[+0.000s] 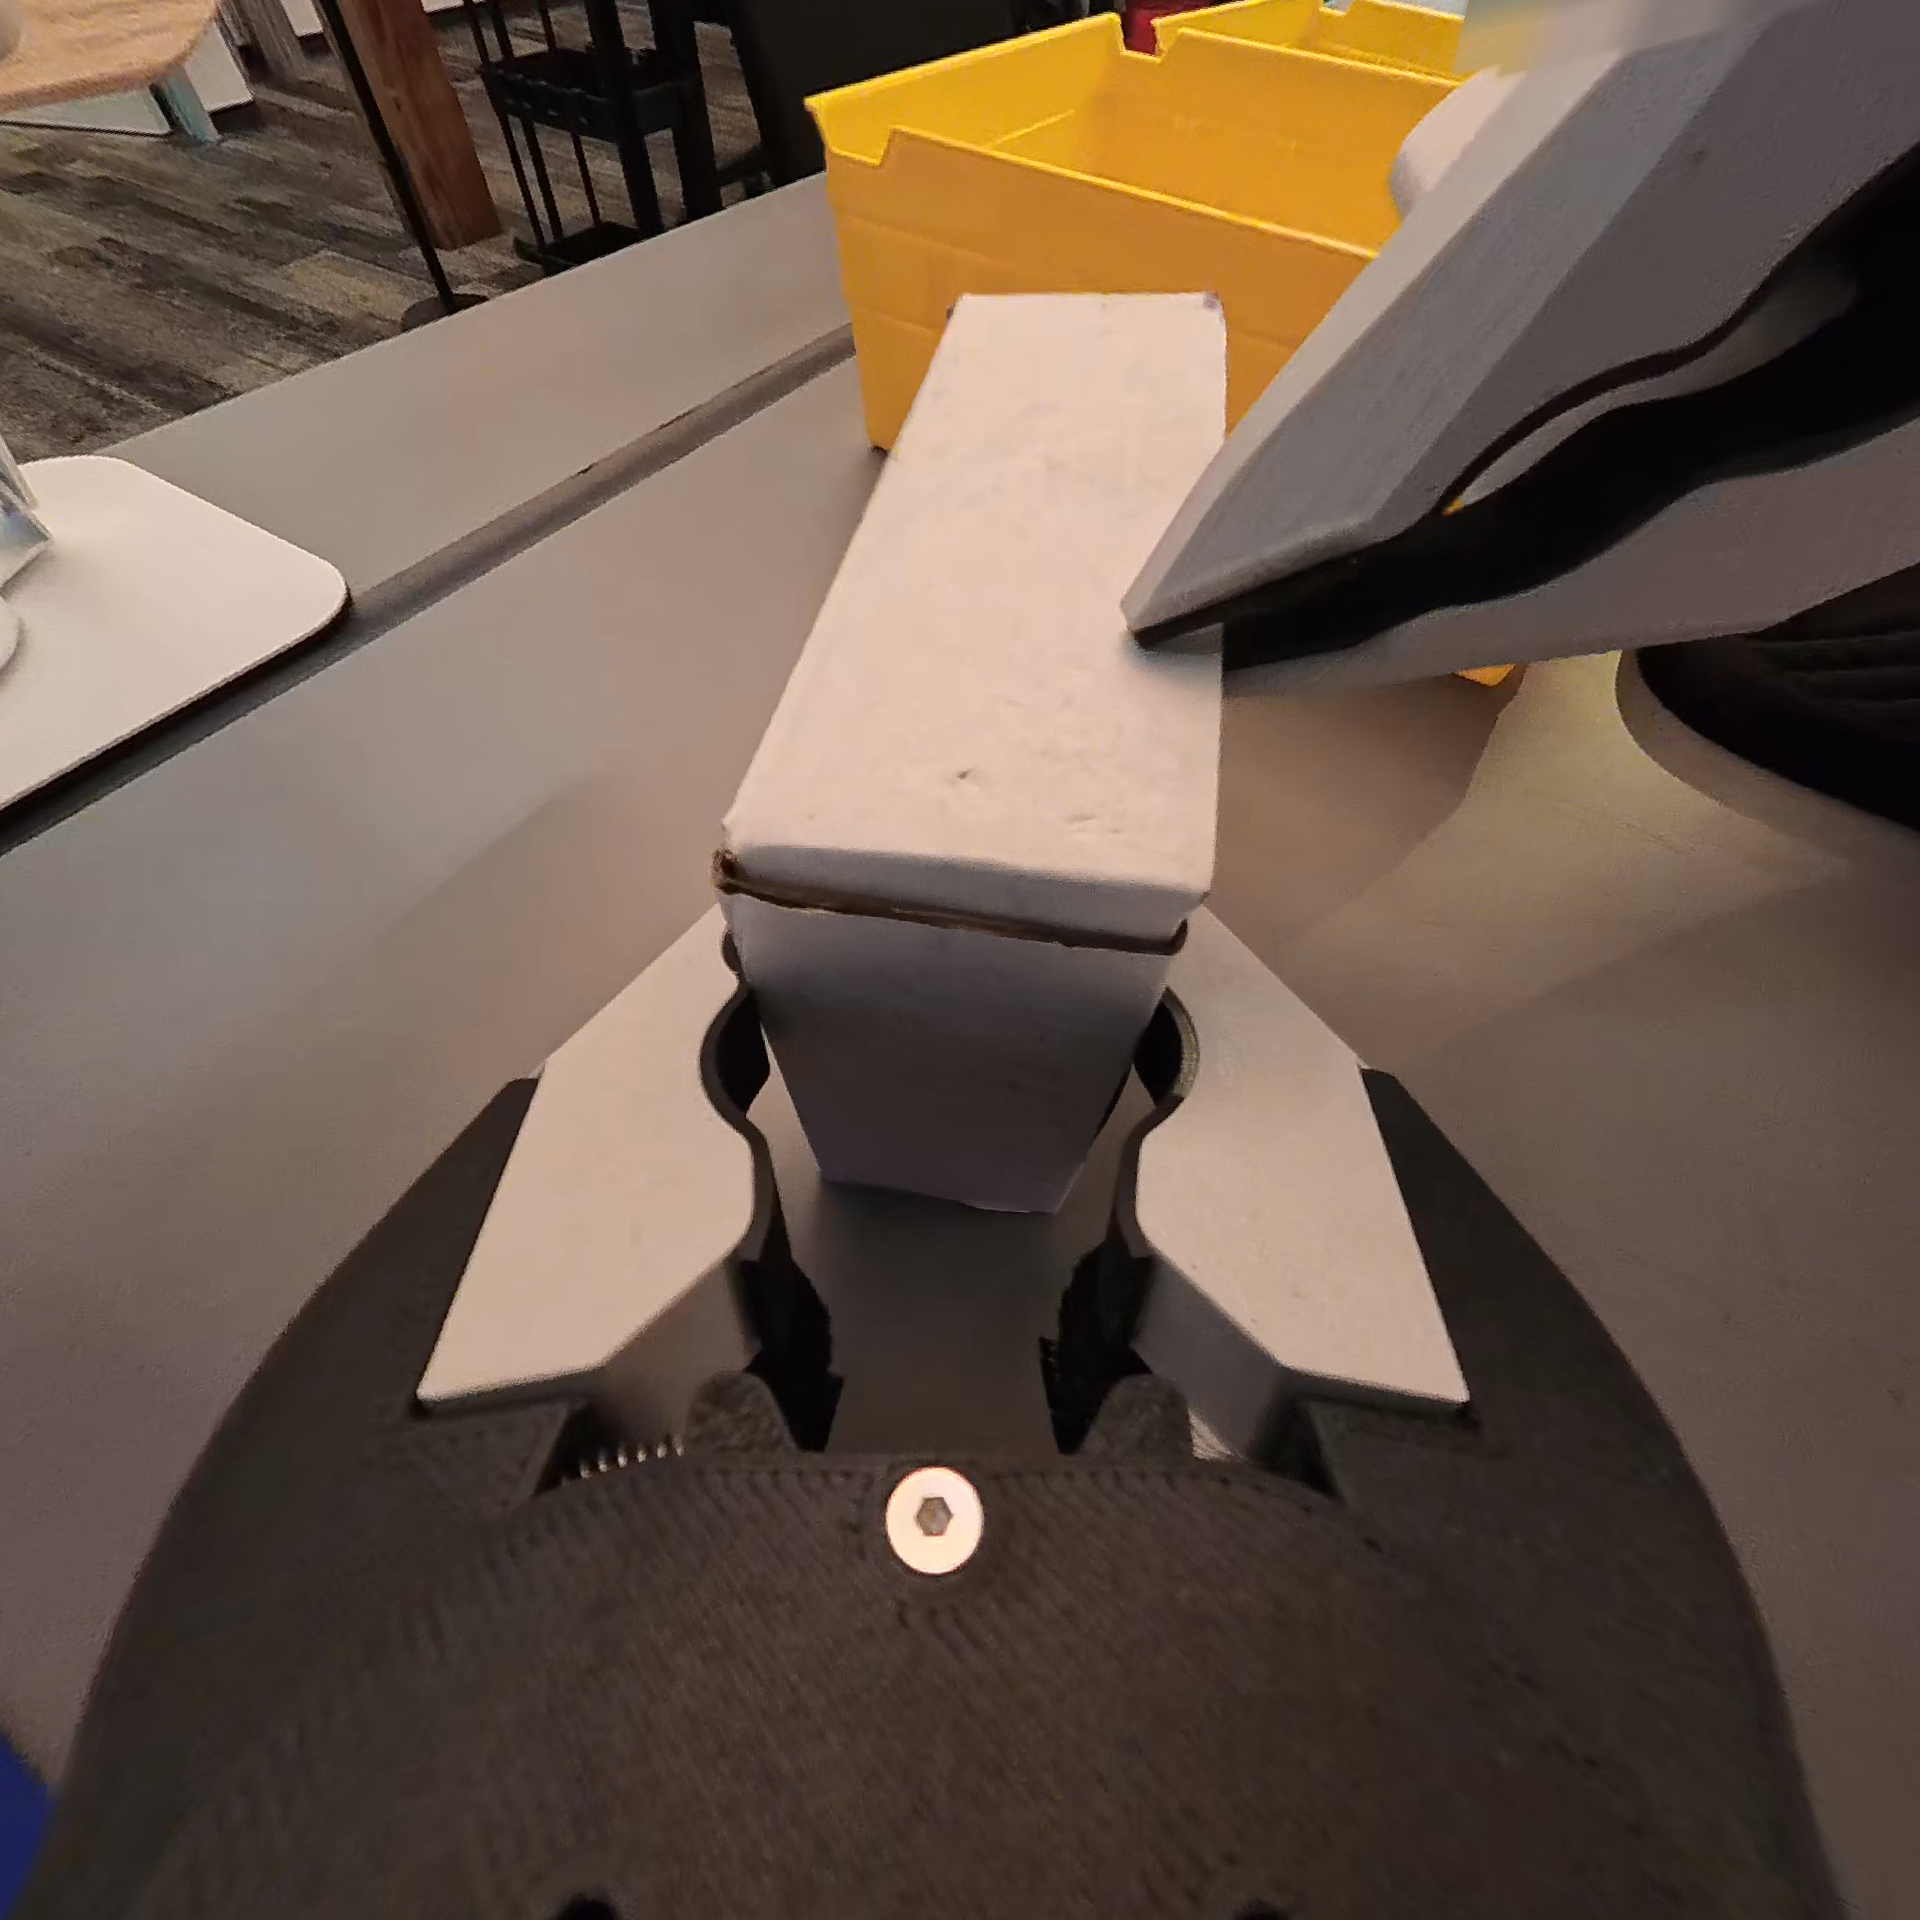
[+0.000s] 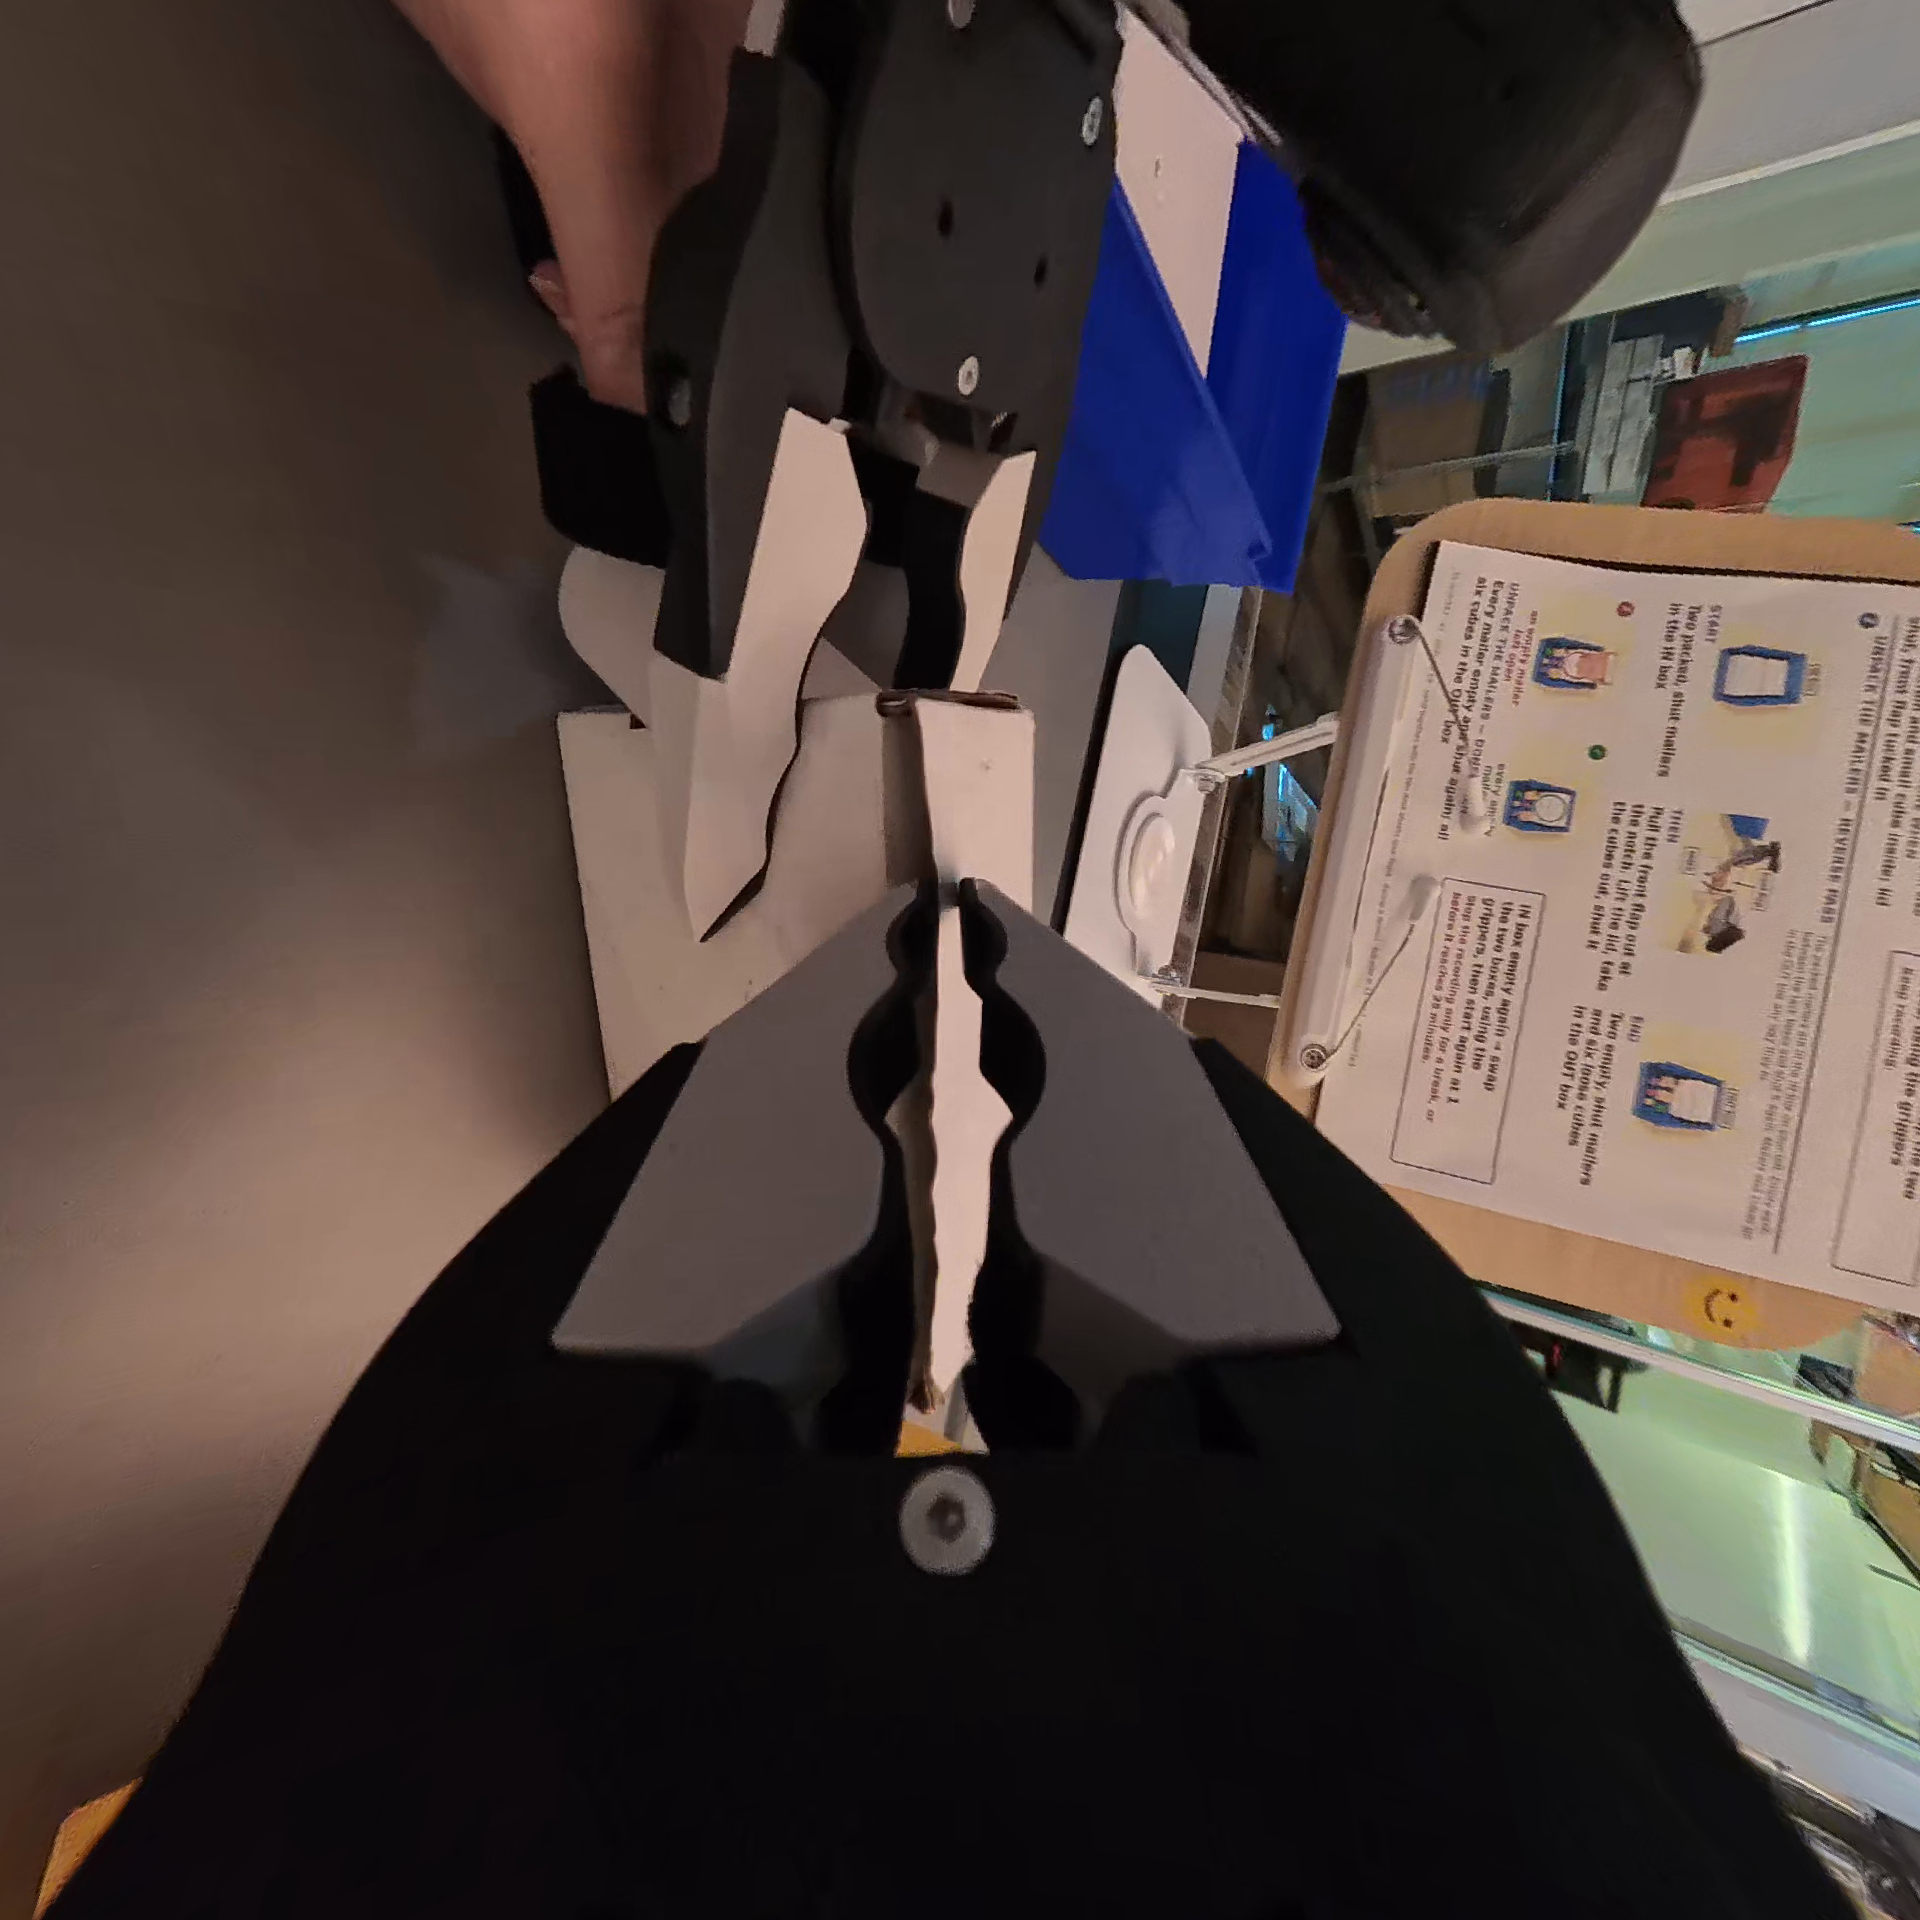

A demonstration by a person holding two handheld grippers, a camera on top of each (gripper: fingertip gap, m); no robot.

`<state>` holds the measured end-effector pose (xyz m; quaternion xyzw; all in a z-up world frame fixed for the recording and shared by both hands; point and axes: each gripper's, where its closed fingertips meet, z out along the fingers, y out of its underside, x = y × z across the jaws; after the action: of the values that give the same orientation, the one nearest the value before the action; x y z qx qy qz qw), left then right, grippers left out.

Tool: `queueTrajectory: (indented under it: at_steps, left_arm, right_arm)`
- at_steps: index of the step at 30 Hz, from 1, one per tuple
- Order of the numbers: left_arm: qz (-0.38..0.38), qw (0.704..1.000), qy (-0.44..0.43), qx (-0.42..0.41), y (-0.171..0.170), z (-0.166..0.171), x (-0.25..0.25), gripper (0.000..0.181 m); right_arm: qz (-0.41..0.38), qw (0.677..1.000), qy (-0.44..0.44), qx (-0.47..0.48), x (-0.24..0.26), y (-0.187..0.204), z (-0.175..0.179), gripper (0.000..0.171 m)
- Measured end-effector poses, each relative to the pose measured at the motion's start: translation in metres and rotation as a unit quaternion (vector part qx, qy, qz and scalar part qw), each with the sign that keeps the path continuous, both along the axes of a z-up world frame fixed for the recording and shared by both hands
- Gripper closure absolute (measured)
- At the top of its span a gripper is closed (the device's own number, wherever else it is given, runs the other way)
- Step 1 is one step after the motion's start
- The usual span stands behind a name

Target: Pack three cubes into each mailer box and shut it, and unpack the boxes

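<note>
A white mailer box [image 1: 997, 623] lies lengthwise on the grey table [image 1: 416, 831], its lid down in the left wrist view. My left gripper [image 1: 956, 935] is shut on the box's near end, one finger on each side. My right gripper [image 1: 1174, 623] comes in from the upper right and meets the box's right edge. In the right wrist view my right gripper [image 2: 951, 894] is shut on a thin white cardboard flap [image 2: 951, 1091] of the box [image 2: 644, 831]. The left gripper's fingers [image 2: 748, 727] show beyond it, held by a hand. No cubes are visible.
Two yellow bins [image 1: 1091, 208] stand just behind the box. A blue bin [image 2: 1164, 416] sits behind the left gripper. A white flat stand base [image 1: 156, 603] is at the left. A board with an instruction sheet [image 2: 1610, 883] stands beside the table. About 6 cm separates my left fingertips from my right.
</note>
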<state>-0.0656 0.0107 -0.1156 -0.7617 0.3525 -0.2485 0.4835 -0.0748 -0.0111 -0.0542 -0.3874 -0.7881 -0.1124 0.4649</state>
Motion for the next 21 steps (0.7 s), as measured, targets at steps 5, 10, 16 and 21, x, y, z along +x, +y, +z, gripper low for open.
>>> queueTrajectory:
  at_steps: [5,10,16,21]
  left_arm:
    - [0.002,1.000,0.008,0.003,0.002,-0.001,0.000,0.111]
    - [0.003,1.000,0.009,-0.003,0.002,-0.002,-0.001,0.111]
    - [-0.016,1.000,0.003,-0.014,-0.006,-0.002,0.004,0.111]
    - [-0.015,1.000,0.010,-0.016,-0.006,-0.003,0.001,0.111]
  right_arm:
    - [-0.004,1.000,0.015,-0.005,-0.003,0.000,0.004,0.168]
    - [-0.008,0.999,0.033,-0.022,-0.006,0.000,0.005,0.167]
    - [0.045,0.999,0.020,0.016,-0.009,-0.010,0.001,0.167]
    - [0.038,0.999,0.032,0.009,-0.011,-0.009,0.002,0.166]
